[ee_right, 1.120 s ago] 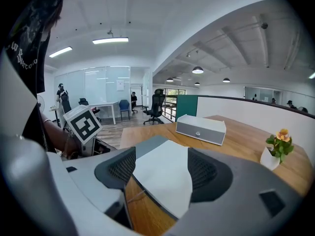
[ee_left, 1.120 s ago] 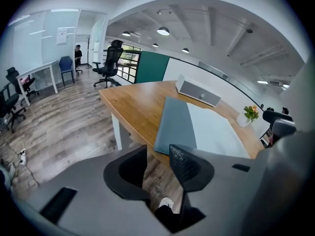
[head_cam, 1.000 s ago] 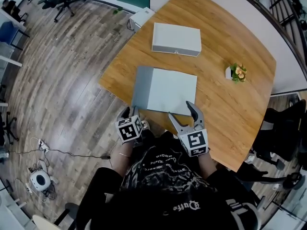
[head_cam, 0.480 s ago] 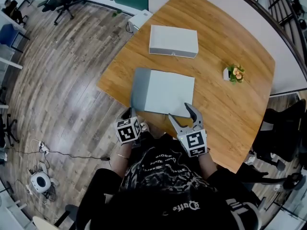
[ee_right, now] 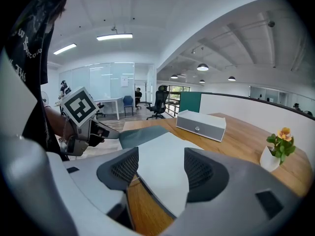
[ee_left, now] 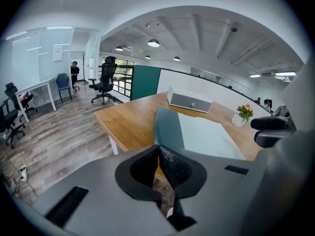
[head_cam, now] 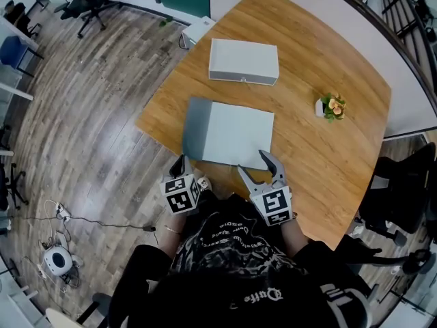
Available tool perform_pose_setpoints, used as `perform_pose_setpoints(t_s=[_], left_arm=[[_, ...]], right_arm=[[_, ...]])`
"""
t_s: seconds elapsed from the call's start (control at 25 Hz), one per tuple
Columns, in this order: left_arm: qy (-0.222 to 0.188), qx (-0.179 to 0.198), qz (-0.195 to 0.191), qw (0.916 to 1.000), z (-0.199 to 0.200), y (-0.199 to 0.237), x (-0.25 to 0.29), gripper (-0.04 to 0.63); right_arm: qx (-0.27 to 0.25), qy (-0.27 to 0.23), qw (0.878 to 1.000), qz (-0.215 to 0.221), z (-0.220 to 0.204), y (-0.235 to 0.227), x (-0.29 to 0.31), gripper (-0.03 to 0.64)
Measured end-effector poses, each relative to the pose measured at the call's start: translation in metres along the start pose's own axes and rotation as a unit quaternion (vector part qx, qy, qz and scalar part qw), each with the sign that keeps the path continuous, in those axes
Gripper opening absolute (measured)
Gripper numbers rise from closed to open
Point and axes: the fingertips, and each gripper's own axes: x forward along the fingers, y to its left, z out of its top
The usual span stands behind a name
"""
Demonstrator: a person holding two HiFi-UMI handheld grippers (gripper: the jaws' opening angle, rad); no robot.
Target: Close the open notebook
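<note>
notebook's (head_cam: 232, 135) near corner behind right tongs (head_cam: 252, 162)

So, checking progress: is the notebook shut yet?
Open: the notebook shows a white page, with its grey cover spread out to the left.

Notebook (head_cam: 229, 134): lies open on the wooden table (head_cam: 328, 156), close to the table's near edge and toward its left corner. A broad, pale, blank-looking page forms the right part. A narrower grey-blue panel forms the left part. Whether that panel lies fully flat cannot be told. The outline is rectangular and turned slightly clockwise.
</note>
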Motion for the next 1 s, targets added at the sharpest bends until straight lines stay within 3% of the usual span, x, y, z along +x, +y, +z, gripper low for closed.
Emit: perform_pose_setpoints(t_s=[0.64, 1.0], left_arm=[[-0.081, 0.003, -0.023, 0.9965, 0.032, -0.038, -0.038, 0.029], [-0.110, 0.021, -0.063, 0.9917, 0.045, -0.069, -0.056, 0.029]], right_arm=[[0.006, 0.007, 1.000, -0.009, -0.022, -0.012, -0.021, 0.262], [0.004, 0.006, 1.000, -0.020, -0.030, -0.019, -0.033, 0.262]])
